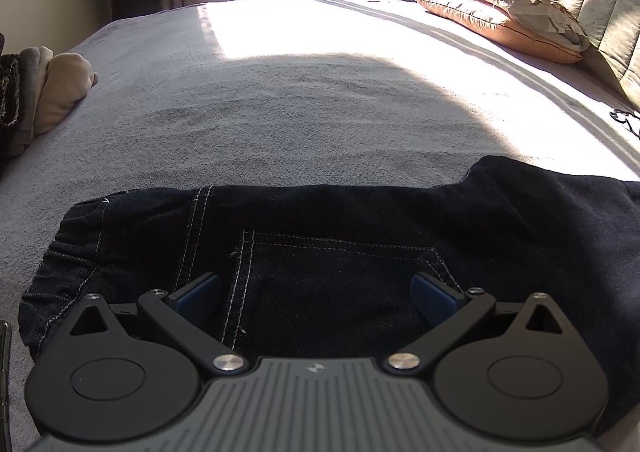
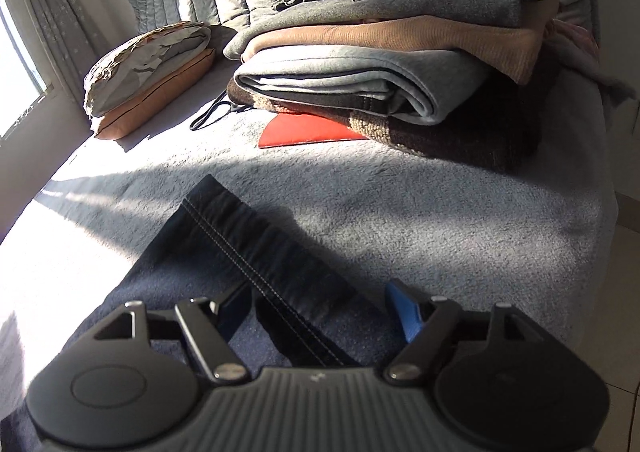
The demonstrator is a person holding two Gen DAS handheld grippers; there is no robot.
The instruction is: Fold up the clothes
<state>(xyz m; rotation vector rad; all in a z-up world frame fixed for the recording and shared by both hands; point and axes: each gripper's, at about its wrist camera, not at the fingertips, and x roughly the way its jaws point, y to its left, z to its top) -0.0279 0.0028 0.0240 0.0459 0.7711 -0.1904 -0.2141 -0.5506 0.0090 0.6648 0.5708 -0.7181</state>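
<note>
Dark denim jeans (image 1: 360, 220) lie flat on the grey bed cover (image 1: 256, 108), back pocket up and elastic waistband at the left. My left gripper (image 1: 318, 294) hovers open just above the pocket, blue pads (image 1: 200, 294) wide apart with nothing between them. In the right wrist view a hemmed trouser leg (image 2: 236, 228) of the same jeans runs away from me across the bed. My right gripper (image 2: 320, 312) is open over that leg; the stitched hem passes between its fingers, and whether they touch it is unclear.
A stack of folded clothes (image 2: 384, 72) sits at the bed's head over a red item (image 2: 304, 130). Two pillows (image 1: 504, 12) lie by the quilted headboard. More bundled garments (image 1: 44, 92) rest at the left edge. Sunlight floods the far bed; floor tiles show at right.
</note>
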